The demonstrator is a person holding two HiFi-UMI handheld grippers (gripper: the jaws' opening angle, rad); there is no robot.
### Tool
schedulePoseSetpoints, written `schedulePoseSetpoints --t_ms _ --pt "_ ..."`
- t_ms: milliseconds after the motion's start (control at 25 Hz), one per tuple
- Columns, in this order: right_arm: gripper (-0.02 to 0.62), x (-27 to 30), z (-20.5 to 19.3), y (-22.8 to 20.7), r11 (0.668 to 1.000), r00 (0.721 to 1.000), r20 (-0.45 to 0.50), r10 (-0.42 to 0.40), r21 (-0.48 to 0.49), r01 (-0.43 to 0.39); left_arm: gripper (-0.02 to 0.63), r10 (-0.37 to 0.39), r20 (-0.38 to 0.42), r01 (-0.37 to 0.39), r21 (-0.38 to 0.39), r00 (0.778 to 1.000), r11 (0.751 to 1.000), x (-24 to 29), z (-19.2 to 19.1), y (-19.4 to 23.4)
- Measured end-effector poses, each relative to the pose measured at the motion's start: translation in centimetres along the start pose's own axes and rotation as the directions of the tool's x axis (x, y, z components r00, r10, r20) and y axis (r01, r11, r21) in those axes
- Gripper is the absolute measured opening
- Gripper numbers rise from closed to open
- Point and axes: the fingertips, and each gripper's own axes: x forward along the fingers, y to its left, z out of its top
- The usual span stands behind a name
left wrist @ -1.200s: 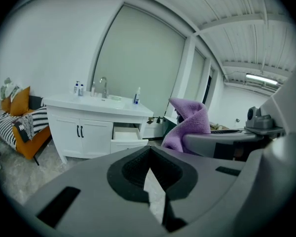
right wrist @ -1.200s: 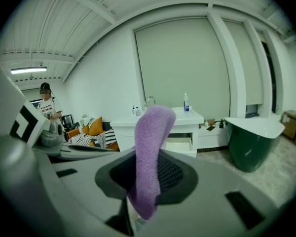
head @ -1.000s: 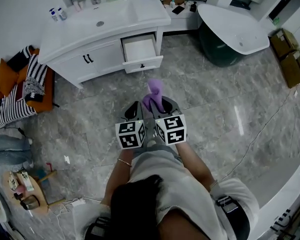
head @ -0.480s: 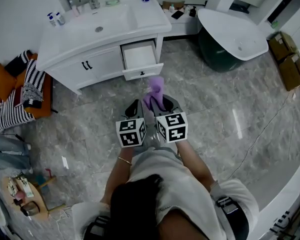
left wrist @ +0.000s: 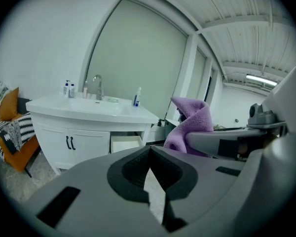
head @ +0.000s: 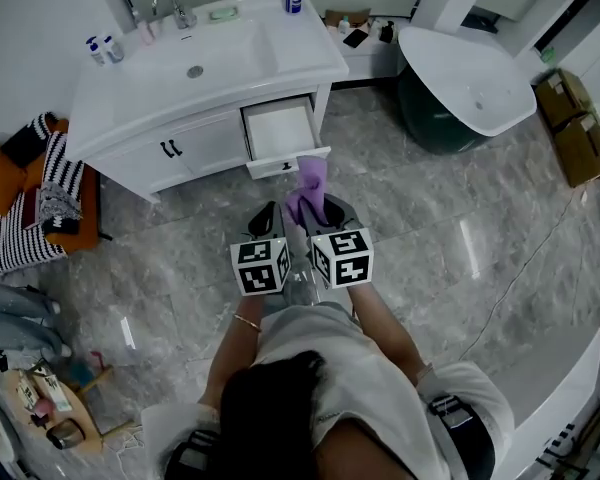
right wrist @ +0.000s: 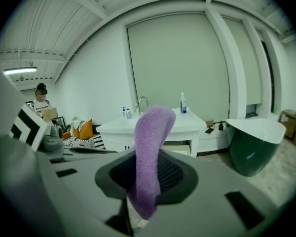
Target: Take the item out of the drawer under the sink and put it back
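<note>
Right gripper (right wrist: 147, 179) (head: 316, 211): jaws narrow, clamped on a long purple terry cloth (right wrist: 150, 147), pinched btw the dark pads near its lower end. A short tail hangs below the pads; the rest sticks up out of the jaws. Long axis runs along the jaw direction. In the right gripper view it stands approx upright, w/ the top end curling over to the right. In the head view the cloth (head: 308, 183) points fwd, away from the person, its far end twd the drawer front. It is in the air over the floor, outside the drawer.

Left gripper (left wrist: 150, 174) (head: 269, 219): jaws together at the tips, nothing btw them. It sits just beside the right gripper, on its left, both aimed the same way. From its view the cloth (left wrist: 190, 127) shows up and to the right, folded over at the top.

Further out: small white drawer (head: 288, 161) pulled open under the right end of the white vanity cabinet w/ sink (head: 195, 68), straight ahead of both grippers. Grey marbled tile floor (head: 180, 258) below. Dark green tub w/ white rim (head: 460, 78) well apart, to the right of the vanity.
</note>
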Motion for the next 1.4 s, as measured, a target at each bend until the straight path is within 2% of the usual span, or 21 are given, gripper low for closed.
schedulePoseSetpoints --t_ms 440,640,920,1120,1280,1400 --pt "0.092 6.8 3.4 -0.5 0.999 0.999 -0.019 -0.045 0.010 0.045 0.003 -0.026 -0.026 0.027 0.012 0.999 1.000 5.1 4.2 4.7" --pt "0.092 9.0 4.1 -0.5 0.998 0.998 -0.025 -0.061 0.010 0.061 0.003 -0.073 -0.009 0.073 0.018 0.997 0.997 6.6 5.7 6.0" --pt "0.091 12.1 5.0 -0.1 0.996 0.995 -0.039 -0.088 0.009 0.088 0.003 -0.091 -0.052 0.092 0.019 0.994 0.996 8.6 6.3 8.5" --pt "0.091 13.3 5.3 0.0 0.994 0.993 -0.043 -0.108 0.028 0.109 0.003 -0.116 -0.052 0.117 0.021 0.992 0.993 9.4 6.9 9.4" --pt "0.092 14.0 5.8 0.2 0.993 0.994 -0.033 -0.100 0.058 0.102 0.003 -0.149 -0.040 0.148 -0.024 0.988 0.989 10.0 7.5 10.0" --pt "0.091 14.3 5.8 -0.1 0.993 0.994 -0.037 -0.106 0.050 0.108 0.003 -0.146 -0.045 0.145 -0.021 0.988 0.989 10.3 7.6 10.3"
